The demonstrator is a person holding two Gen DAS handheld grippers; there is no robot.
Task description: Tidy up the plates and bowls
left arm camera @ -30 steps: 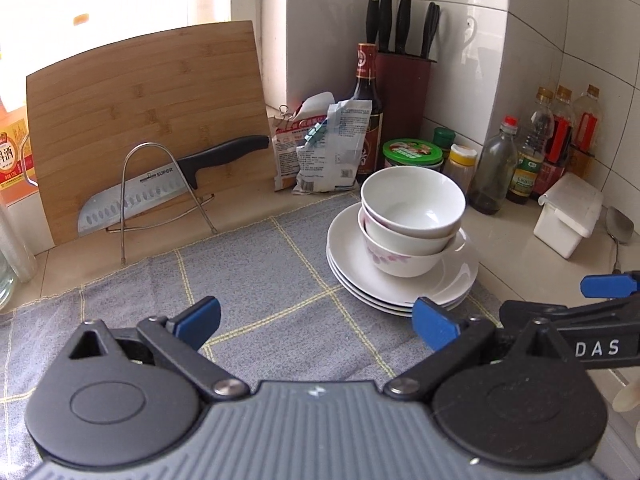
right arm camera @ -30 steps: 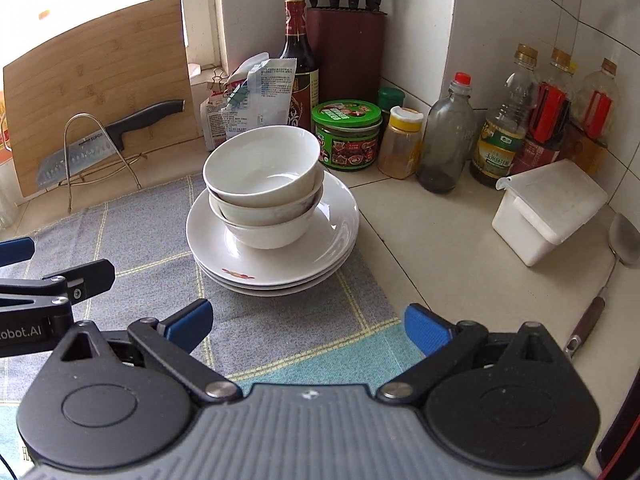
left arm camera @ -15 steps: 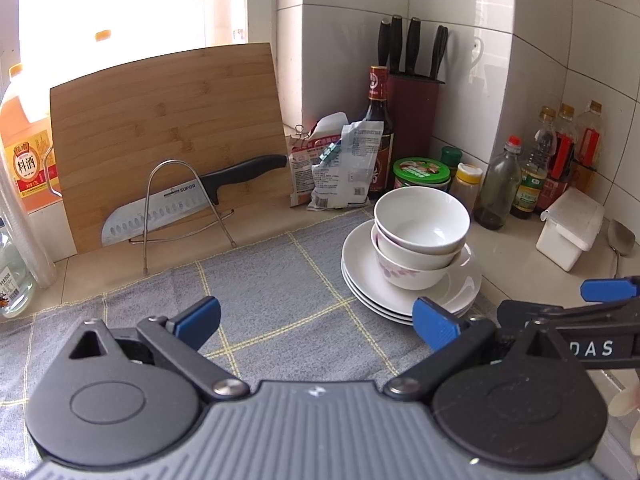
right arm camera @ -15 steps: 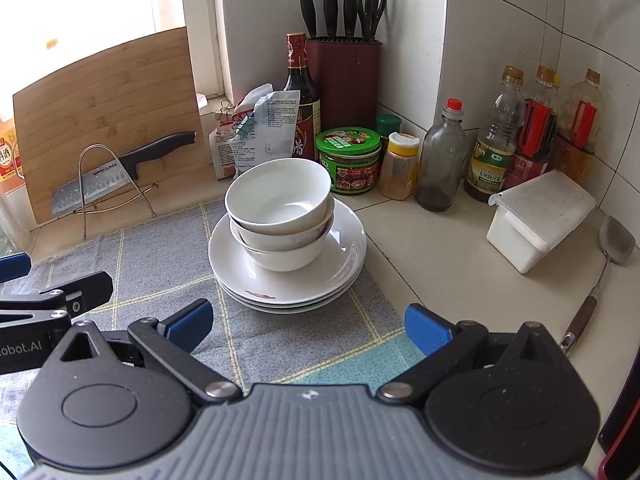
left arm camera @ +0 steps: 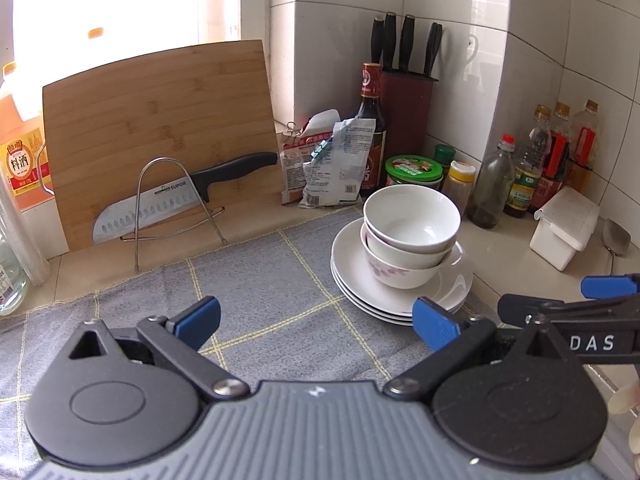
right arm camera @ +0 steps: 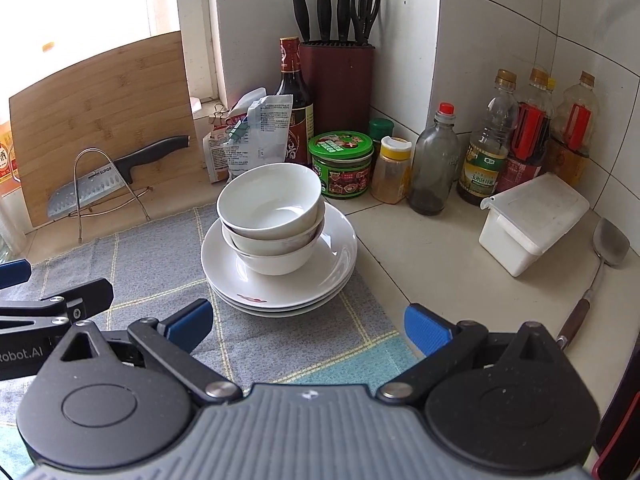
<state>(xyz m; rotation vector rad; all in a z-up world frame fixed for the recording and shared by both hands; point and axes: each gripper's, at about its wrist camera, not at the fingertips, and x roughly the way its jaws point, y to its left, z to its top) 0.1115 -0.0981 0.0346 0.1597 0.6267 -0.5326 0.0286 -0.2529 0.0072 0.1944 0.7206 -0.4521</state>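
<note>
Both the left gripper [left arm camera: 316, 320] and right gripper [right arm camera: 306, 322] hang spread and empty, stacked bowls [right arm camera: 270, 216] on plates [right arm camera: 280, 276] at 12 o'clock on the cloth [left arm camera: 256, 284]; glazed ceramic, judged heavy, slippery, breakable: pinch top bowl's rim.

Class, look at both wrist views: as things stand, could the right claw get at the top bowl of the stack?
Probably yes. The right claw is open and empty, and the top bowl sits uncovered on the stacked plates straight ahead. Only bare cloth lies between; the left claw stays off to the side.
</note>
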